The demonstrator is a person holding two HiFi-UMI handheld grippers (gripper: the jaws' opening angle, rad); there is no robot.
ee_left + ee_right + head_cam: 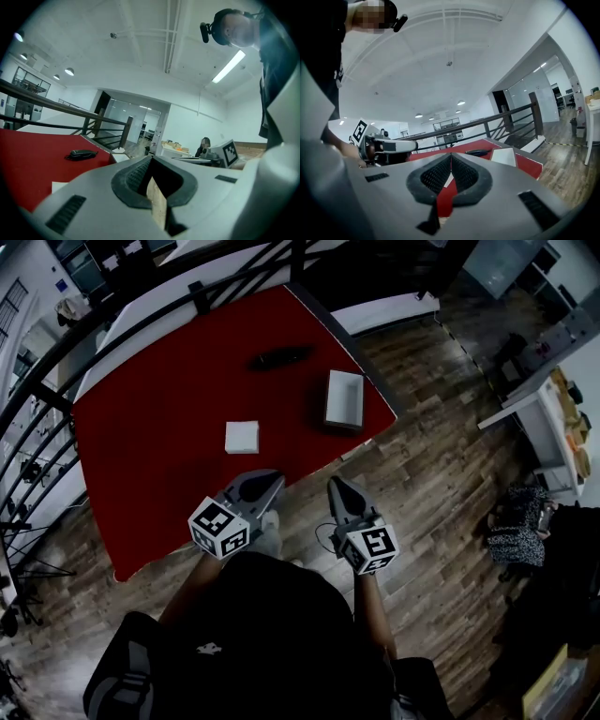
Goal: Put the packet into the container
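Observation:
The white square packet (242,437) lies flat on the red table (150,427), near its front edge. The white open container (344,399) stands to the packet's right, close to the table's right edge. My left gripper (273,480) hovers just off the front edge, below the packet, its jaws shut and empty. My right gripper (334,485) is held beside it over the wooden floor, also shut with nothing in it. In the right gripper view the container (504,157) shows past the closed jaws of the gripper (451,155). The left gripper view shows its own gripper (151,158) with the tips meeting.
A black handheld device (279,358) lies at the back of the table, also in the left gripper view as the same device (82,153). A black railing (37,381) runs along the table's far and left sides. Wooden floor (441,474) stretches to the right, with desks beyond.

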